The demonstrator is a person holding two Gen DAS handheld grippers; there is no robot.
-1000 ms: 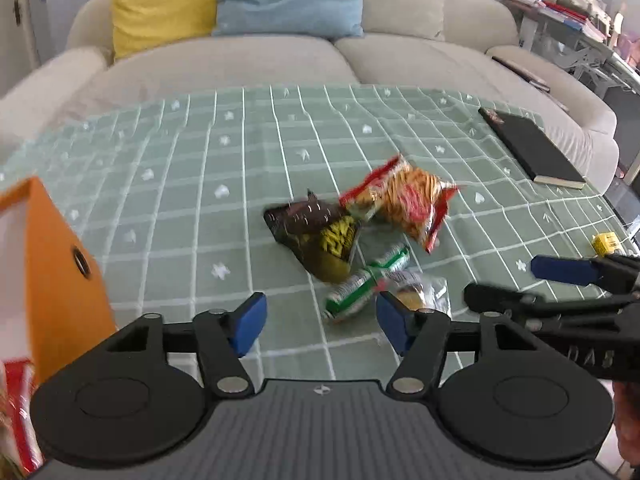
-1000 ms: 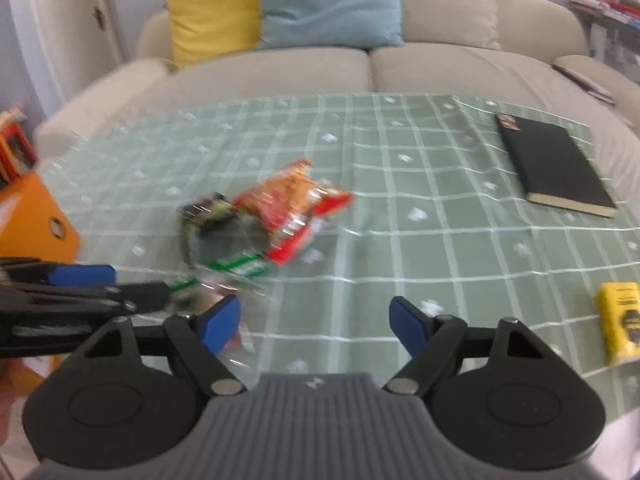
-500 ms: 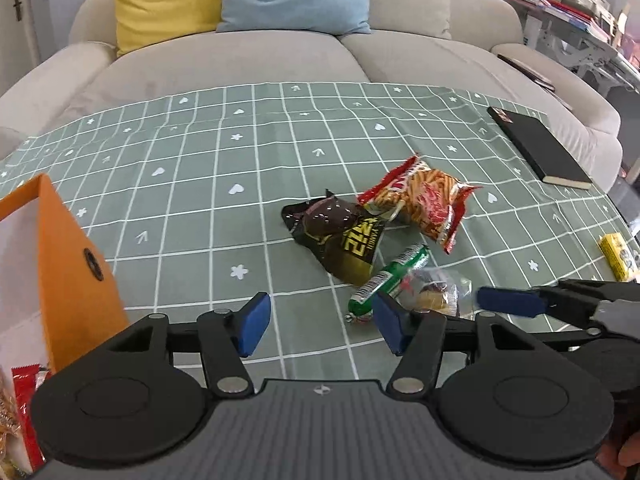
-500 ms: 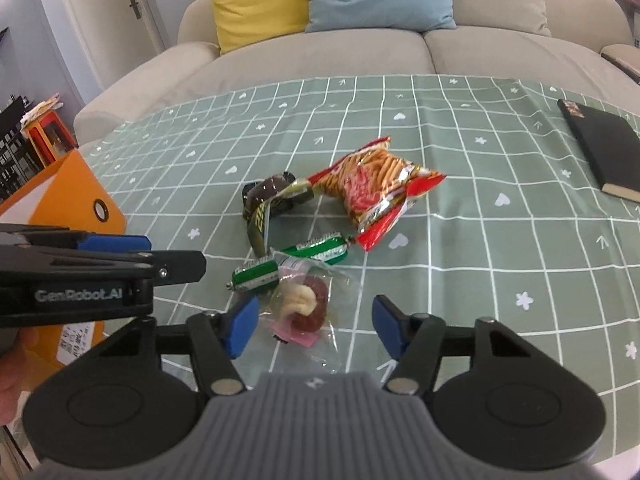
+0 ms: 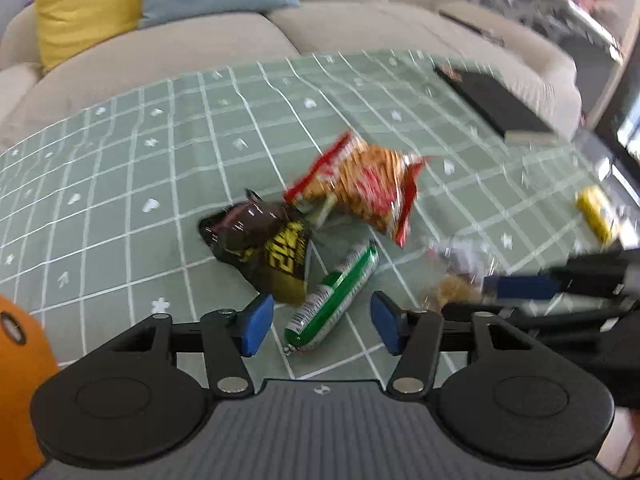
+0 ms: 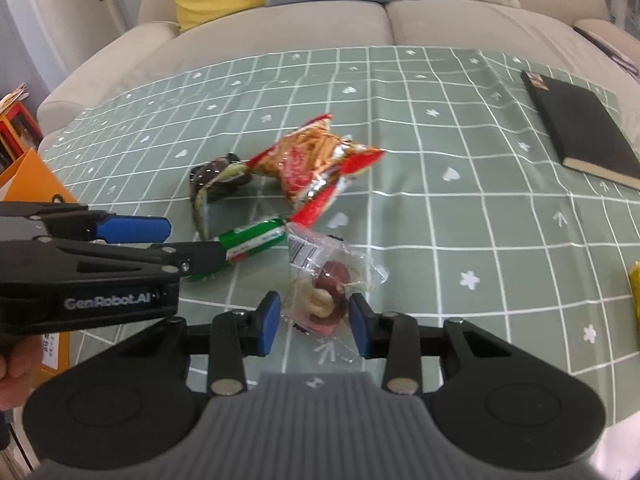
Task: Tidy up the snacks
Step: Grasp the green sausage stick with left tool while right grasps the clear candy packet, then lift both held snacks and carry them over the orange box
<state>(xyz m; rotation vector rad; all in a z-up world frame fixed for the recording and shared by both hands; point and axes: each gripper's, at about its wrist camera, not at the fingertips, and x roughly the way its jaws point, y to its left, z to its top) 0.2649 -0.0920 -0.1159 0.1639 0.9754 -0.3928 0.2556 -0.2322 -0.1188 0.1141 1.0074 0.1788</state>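
Note:
Several snacks lie on the green checked tablecloth (image 6: 460, 208): a red-orange chip bag (image 6: 312, 164) (image 5: 364, 184), a dark packet with yellow print (image 5: 264, 244) (image 6: 218, 178), a green stick pack (image 5: 334, 296) (image 6: 252, 242) and a clear bag with a red and beige sweet (image 6: 326, 292) (image 5: 456, 276). My left gripper (image 5: 322, 326) is open, its pads on either side of the green stick's near end. My right gripper (image 6: 314, 322) is open, with the clear bag between its pads. An orange box (image 6: 32, 184) (image 5: 20, 376) stands at the left.
A black notebook (image 6: 580, 128) (image 5: 496, 100) lies at the far right. A small yellow packet (image 5: 596, 212) (image 6: 634, 292) sits near the right edge. A beige sofa (image 6: 360, 12) with yellow and blue cushions runs behind the table.
Both grippers moved forward and down onto the snacks. The left one now straddles the green stick. The right one narrowed its opening around the clear bag.

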